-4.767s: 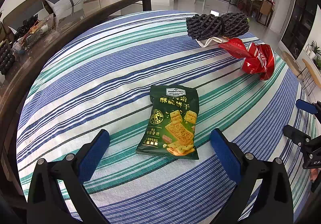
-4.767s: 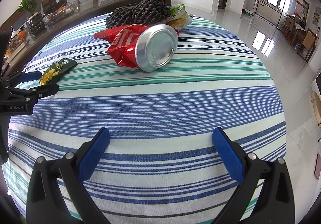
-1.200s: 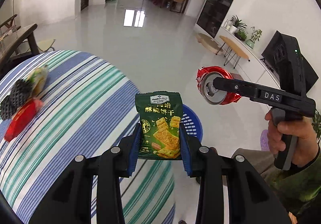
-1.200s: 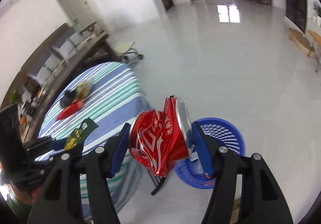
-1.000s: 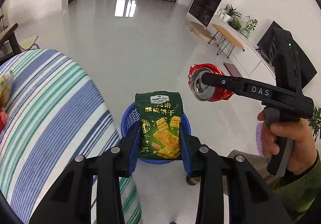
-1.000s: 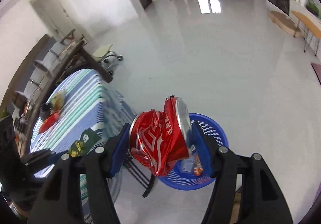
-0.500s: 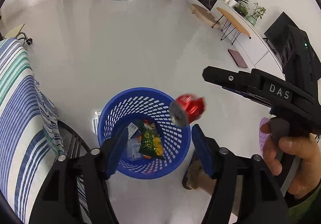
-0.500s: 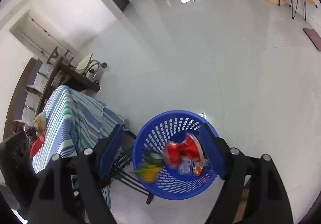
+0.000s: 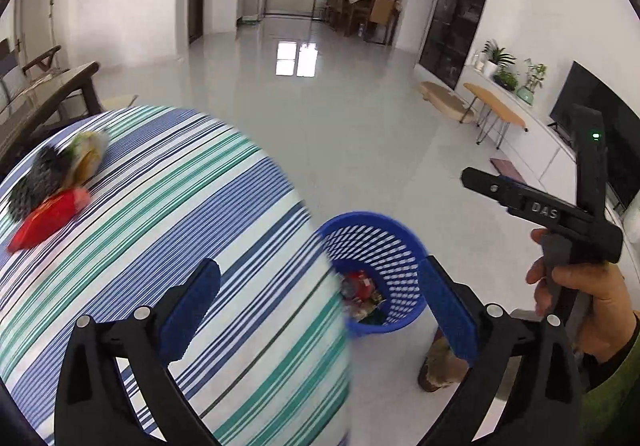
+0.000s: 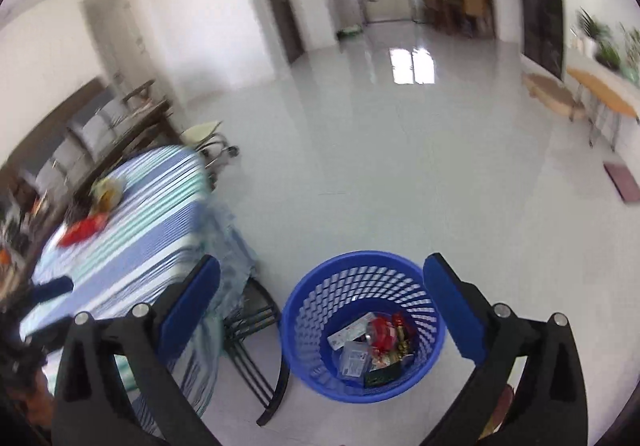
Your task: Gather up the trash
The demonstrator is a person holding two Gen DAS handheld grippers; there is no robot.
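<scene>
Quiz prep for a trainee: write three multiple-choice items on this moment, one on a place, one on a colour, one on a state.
1. Where is the basket?
A. on the floor beside the striped table
B. on the table
C. on a chair

2. What colour is the basket?
A. green
B. blue
C. white

3. What does the left gripper hold?
A. a can
B. a packet
C. nothing

Answers: 1 A, it stands on the tiles by the tablecloth's edge; 2 B, its mesh wall is blue; 3 C, nothing lies between its opening jaws.
</scene>
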